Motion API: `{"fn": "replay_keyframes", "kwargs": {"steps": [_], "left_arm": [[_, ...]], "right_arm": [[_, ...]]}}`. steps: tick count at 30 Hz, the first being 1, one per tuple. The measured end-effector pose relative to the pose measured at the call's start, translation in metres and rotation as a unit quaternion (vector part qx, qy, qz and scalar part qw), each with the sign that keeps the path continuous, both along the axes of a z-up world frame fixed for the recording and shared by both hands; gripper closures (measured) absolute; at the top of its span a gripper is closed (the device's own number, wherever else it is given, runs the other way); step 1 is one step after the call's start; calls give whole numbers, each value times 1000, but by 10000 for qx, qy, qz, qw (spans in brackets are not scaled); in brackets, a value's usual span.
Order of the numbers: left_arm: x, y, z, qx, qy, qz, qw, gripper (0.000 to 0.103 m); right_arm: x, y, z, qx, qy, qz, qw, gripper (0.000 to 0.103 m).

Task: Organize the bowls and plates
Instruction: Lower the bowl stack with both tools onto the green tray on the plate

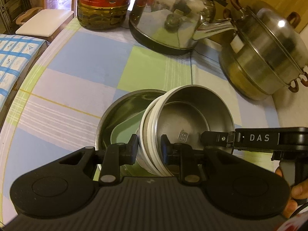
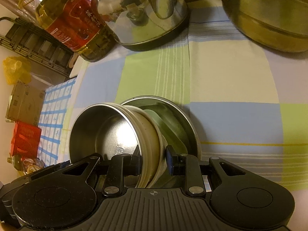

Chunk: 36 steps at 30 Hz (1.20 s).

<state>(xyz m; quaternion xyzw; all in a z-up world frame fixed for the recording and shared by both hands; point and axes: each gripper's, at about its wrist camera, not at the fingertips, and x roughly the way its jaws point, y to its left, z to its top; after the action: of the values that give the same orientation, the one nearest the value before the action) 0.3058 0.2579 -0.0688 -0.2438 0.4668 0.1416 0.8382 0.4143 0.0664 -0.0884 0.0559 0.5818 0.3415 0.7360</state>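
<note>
A nested stack of bowls (image 1: 192, 119), steel inside with white rims around it, hangs between my two grippers. My left gripper (image 1: 149, 148) is shut on the stack's near rim. My right gripper (image 2: 153, 160) is shut on the opposite rim of the stack (image 2: 107, 132). In the left wrist view one of the right gripper's fingers (image 1: 209, 136) reaches in from the right. Just under and behind the stack lies a wide steel dish (image 1: 119, 111) with a green plate (image 1: 123, 134) inside. I cannot tell whether the stack touches the dish (image 2: 184, 123).
On the checked tablecloth (image 1: 77, 67) at the back stand a steel kettle (image 1: 169, 19), an oil bottle (image 1: 102, 3) and a lidded steamer pot (image 1: 269, 53). The table's rounded edge (image 1: 25, 80) runs at the left, with a stool (image 1: 44, 21) beyond. A hand (image 1: 296, 192) shows at the right.
</note>
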Motion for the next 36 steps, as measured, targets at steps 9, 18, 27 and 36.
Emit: {"fn": "replay_keyframes", "kwargs": {"steps": [9, 18, 27, 36], "left_arm": [[1, 6, -15, -112, 108, 57, 9999, 82], [3, 6, -22, -133, 153, 71, 9998, 82], [4, 5, -25, -109, 140, 68, 9998, 81], [4, 9, -27, -253, 133, 105, 9995, 82]], "right_arm": [[-2, 6, -12, -55, 29, -15, 10000, 77], [-1, 6, -21, -30, 29, -45, 10000, 77], [0, 5, -23, 13, 3, -73, 10000, 77], [1, 4, -23, 69, -13, -24, 10000, 75]]}}
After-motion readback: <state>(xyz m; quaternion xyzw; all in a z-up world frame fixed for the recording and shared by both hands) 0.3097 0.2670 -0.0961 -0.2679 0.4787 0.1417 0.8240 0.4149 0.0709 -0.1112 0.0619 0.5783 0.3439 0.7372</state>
